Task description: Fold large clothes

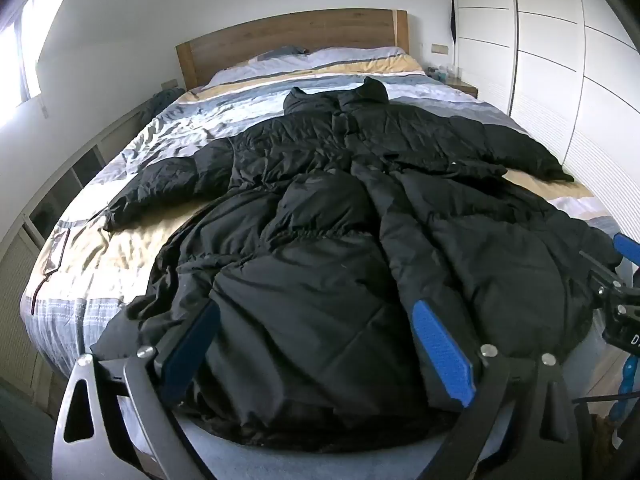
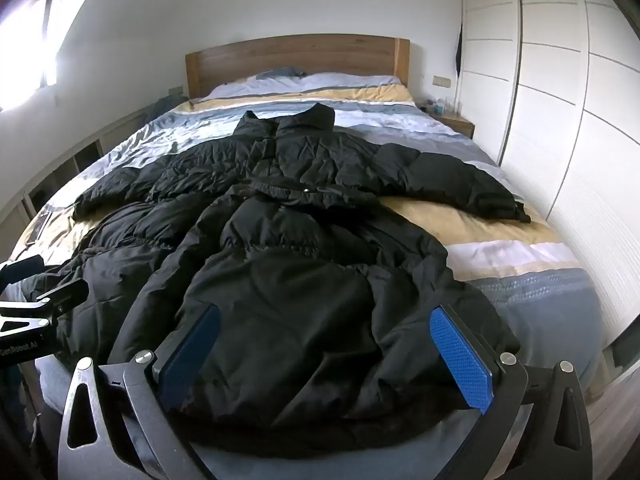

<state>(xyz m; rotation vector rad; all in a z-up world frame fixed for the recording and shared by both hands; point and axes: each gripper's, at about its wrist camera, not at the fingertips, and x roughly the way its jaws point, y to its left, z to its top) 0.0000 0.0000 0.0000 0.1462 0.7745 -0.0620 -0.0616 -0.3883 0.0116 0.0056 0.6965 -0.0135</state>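
Coat (image 1: 328, 216) spread flat; only right wrist shows its right cuff (image 2: 516, 208).

The near hem of the black coat (image 1: 320, 280) is masked by the left gripper (image 1: 316, 344) at 6 o'clock in the left wrist view, and by the right gripper (image 2: 324, 344) at 6 o'clock in the right wrist view. The bed (image 1: 100, 248) beneath the coat is covered. The items on the nightstand (image 1: 466, 87), at 1 o'clock, are too small to be identified. A flat object (image 1: 56, 252) on the cover at 9 o'clock cannot be made out. The window (image 2: 28, 52) at 10 o'clock is overexposed. The wardrobe (image 2: 560, 80) is cut off by the lens rim at 2 o'clock.
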